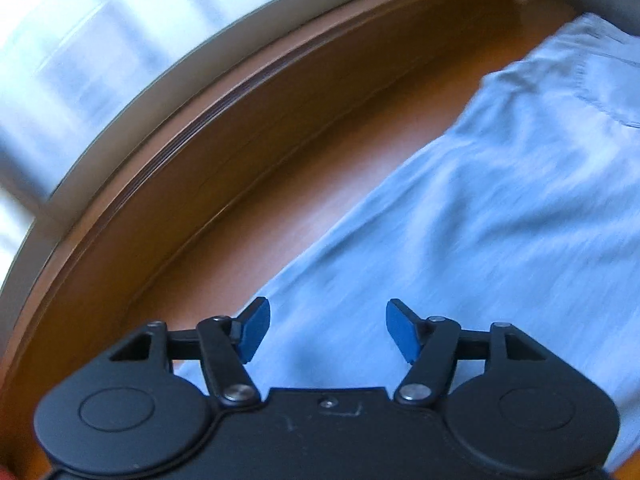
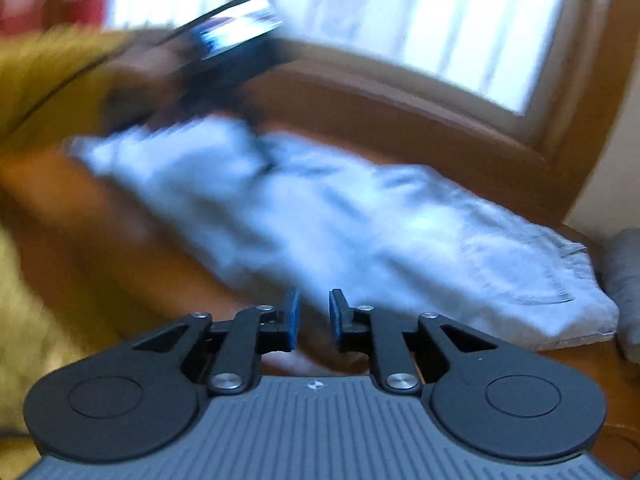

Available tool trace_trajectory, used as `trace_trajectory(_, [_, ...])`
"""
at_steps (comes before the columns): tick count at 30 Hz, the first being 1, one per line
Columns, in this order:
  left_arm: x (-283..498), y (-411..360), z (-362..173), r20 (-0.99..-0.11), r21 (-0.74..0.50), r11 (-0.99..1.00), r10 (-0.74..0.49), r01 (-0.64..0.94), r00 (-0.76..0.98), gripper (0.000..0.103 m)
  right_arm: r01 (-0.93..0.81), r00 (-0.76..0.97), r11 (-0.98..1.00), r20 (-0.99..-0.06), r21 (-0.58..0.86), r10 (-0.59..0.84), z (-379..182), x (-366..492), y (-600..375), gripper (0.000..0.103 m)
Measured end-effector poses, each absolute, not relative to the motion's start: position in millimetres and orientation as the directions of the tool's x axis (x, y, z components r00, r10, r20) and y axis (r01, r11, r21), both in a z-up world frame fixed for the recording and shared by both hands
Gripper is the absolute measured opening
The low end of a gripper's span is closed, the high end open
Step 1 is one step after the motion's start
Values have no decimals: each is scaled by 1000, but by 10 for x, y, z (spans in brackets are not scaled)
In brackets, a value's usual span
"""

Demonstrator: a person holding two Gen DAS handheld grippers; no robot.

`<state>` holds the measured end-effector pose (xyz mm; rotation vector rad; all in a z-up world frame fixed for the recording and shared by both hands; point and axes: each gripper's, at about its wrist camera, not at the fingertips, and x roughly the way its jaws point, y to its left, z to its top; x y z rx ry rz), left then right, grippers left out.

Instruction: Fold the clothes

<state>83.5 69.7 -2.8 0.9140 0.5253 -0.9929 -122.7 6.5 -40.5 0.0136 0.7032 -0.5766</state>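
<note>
Your left gripper (image 1: 328,330): 2 blue pads spread wide, nothing between them, poised over the near edge of the trousers (image 1: 480,208). Your right gripper (image 2: 314,320): pads a narrow gap apart, released, gripping nothing. Pale blue trousers: lying flat along the wooden table (image 1: 248,184), waistband end at the right in the right wrist view. Beyond: yellow sleeve (image 2: 52,76), blurred; bright window (image 2: 400,12).

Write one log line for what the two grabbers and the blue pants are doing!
left gripper: open, empty, above pants | right gripper: open, empty | pants: flat on wooden table
</note>
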Motion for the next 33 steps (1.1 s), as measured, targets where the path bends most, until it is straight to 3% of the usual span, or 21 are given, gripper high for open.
trace_trajectory(3, [1075, 1052, -30, -745, 399, 348, -416, 848, 521, 62, 548, 587, 815, -610, -185, -533, -397, -1154, -289, 32])
trace_trajectory(6, [1285, 1319, -120, -741, 415, 418, -360, 808, 567, 66, 511, 537, 845, -709, -158, -457, -693, -999, -433, 32])
trace_trajectory(9, [1477, 1451, -124, -731, 435, 476, -309, 764, 609, 68, 519, 530, 835, -697, -183, -483, -789, -868, -336, 26])
trace_trajectory(13, [1791, 1584, -125, -711, 463, 552, -236, 693, 663, 76, 501, 558, 853, -700, -145, -446, -778, -584, -313, 26])
trace_trajectory(17, [2181, 1798, -86, -721, 449, 636, -158, 627, 675, 75, 430, 602, 892, -693, -138, -397, -780, -233, -238, 26])
trace_trajectory(19, [2284, 1890, -35, -742, 414, 663, -152, 624, 653, 64, 387, 620, 914, -699, -124, -357, -757, -109, -211, 26])
trace_trajectory(23, [2138, 1981, 257, -772, 227, 707, -288, 670, 566, 63, 432, 684, 902, -659, 22, -312, -414, -388, -574, 26])
trace_trajectory(26, [1694, 1749, 466, -766, 141, 639, -413, 756, 492, 68, 516, 664, 856, -638, 14, -390, -207, -642, -1085, 37])
trace_trajectory(30, [786, 1318, 501, -763, 60, 480, -543, 875, 350, 75, 564, 596, 825, -669, -44, -443, -201, -713, -1791, 38])
trace_trajectory(33, [320, 967, 351, -779, 98, 422, -530, 901, 333, 76, 551, 568, 833, -704, -60, -427, -350, -589, -2141, 42])
